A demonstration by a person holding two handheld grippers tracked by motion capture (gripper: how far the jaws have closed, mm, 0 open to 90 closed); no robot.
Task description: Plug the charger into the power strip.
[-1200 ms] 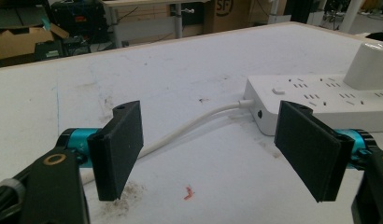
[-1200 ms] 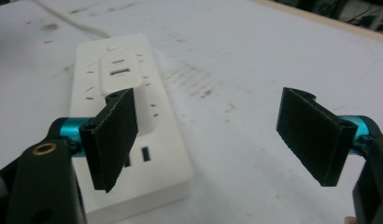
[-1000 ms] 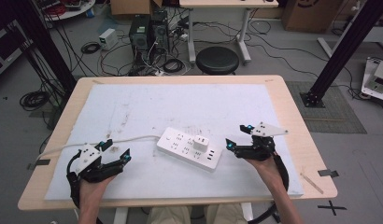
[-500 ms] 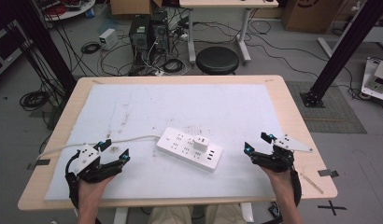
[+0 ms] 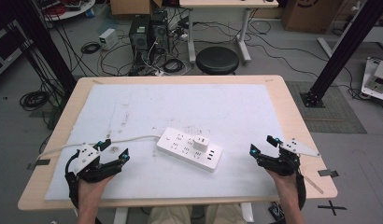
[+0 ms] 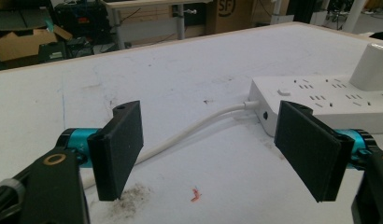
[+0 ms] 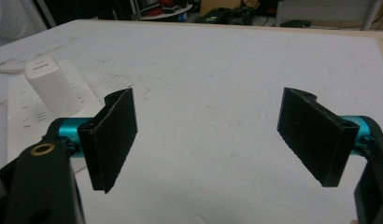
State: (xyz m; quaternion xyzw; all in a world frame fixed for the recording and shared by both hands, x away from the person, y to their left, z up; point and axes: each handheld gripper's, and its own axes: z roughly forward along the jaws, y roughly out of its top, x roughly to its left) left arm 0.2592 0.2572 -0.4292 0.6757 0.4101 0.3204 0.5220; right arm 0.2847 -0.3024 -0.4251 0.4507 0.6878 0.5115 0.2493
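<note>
At the near left corner of the worktop the left tool sits low over the white mat, its jaws spread wide with nothing between them. A white cable runs just past it to the power strip, which lies slanted near the middle of the mat with a white charger plugged upright into it. Well apart on the right, near the front edge, the right tool hovers released too, jaws wide and empty over bare mat.
</note>
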